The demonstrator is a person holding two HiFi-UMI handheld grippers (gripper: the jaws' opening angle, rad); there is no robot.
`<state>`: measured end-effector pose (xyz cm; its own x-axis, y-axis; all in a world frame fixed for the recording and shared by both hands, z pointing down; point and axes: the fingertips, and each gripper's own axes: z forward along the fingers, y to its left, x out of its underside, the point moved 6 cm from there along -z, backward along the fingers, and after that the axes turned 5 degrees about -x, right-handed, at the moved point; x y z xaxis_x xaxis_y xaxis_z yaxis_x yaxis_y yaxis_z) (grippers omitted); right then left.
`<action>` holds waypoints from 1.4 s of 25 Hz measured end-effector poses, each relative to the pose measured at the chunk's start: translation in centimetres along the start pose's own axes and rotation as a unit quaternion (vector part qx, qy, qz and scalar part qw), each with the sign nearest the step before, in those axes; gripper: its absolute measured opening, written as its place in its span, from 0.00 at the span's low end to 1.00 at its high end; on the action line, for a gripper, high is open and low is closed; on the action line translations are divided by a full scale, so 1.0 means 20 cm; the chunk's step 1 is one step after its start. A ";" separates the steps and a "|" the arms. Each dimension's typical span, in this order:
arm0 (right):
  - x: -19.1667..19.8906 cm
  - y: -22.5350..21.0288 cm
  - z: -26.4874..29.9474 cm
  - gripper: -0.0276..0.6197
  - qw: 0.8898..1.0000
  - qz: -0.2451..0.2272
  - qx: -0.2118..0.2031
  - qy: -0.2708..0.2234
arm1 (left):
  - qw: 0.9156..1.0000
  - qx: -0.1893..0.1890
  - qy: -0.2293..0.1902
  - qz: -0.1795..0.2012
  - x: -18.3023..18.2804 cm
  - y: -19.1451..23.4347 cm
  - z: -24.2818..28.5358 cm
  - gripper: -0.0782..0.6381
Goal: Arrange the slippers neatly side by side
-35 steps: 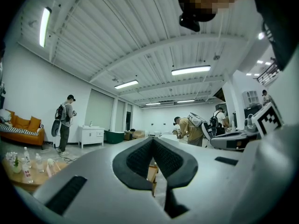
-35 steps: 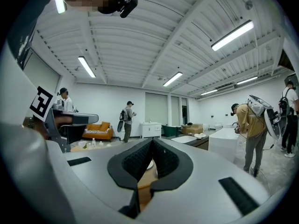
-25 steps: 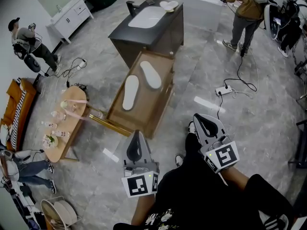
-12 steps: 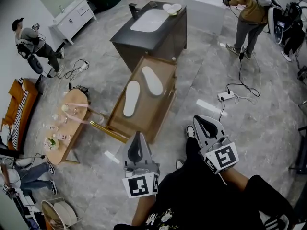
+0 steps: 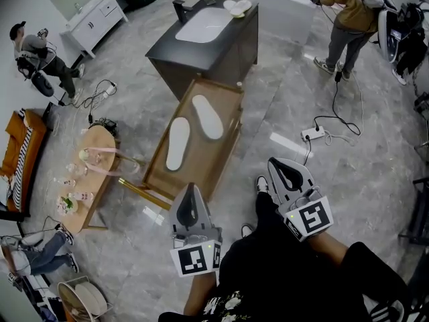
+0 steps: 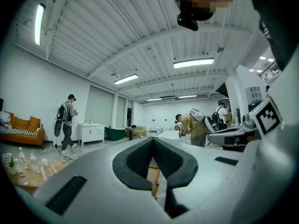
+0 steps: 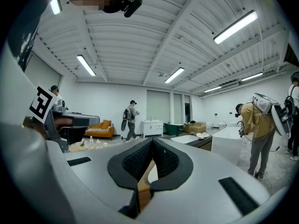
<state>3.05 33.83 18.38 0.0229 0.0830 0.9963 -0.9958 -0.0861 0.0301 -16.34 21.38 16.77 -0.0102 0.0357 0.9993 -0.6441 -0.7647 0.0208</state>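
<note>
Two white slippers lie on a low wooden table [image 5: 201, 158] in the head view. One slipper [image 5: 177, 143] lies nearer and to the left. The other slipper [image 5: 208, 117] lies farther away and is angled away from the first. My left gripper [image 5: 191, 188] is held low just short of the table's near edge, shut and empty. My right gripper [image 5: 275, 164] is off to the table's right, above the floor, also shut and empty. In the left gripper view the left gripper [image 6: 153, 142] has its jaws together, as does the right gripper [image 7: 152, 142] in its own view.
A dark vanity with a white basin [image 5: 204, 25] stands beyond the table. A small wooden side table with bottles [image 5: 87, 180] is at the left. A power strip with cables [image 5: 312, 133] lies on the floor at the right. People stand at the upper right [image 5: 342, 19] and upper left [image 5: 37, 62].
The head view has shifted slightly, so the table and slippers sit a little differently in the frame. Both grippers stay shut and in the same place.
</note>
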 end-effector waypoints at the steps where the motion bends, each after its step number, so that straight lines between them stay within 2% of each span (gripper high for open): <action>1: 0.01 -0.01 0.02 0.04 1.000 0.001 -0.001 0.003 | 1.000 0.000 0.002 -0.001 0.00 0.00 0.02 0.11; 20: 0.00 -0.31 0.44 0.04 0.999 0.000 -0.033 0.009 | 1.000 -0.020 0.019 -0.003 0.02 0.05 0.49 0.11; 30: -0.04 -0.56 0.60 0.04 0.999 0.005 -0.042 -0.001 | 1.000 -0.029 0.009 0.006 -0.04 -0.03 0.74 0.11; 35: -0.02 -0.70 0.68 0.04 0.998 0.005 -0.058 0.004 | 0.999 -0.046 0.006 0.005 -0.04 -0.09 0.86 0.11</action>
<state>18.11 21.50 18.58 0.0129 0.0902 0.9958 -0.9996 0.0281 0.0104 -2.06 11.68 16.53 -0.0267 0.0365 0.9990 -0.7107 -0.7034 0.0067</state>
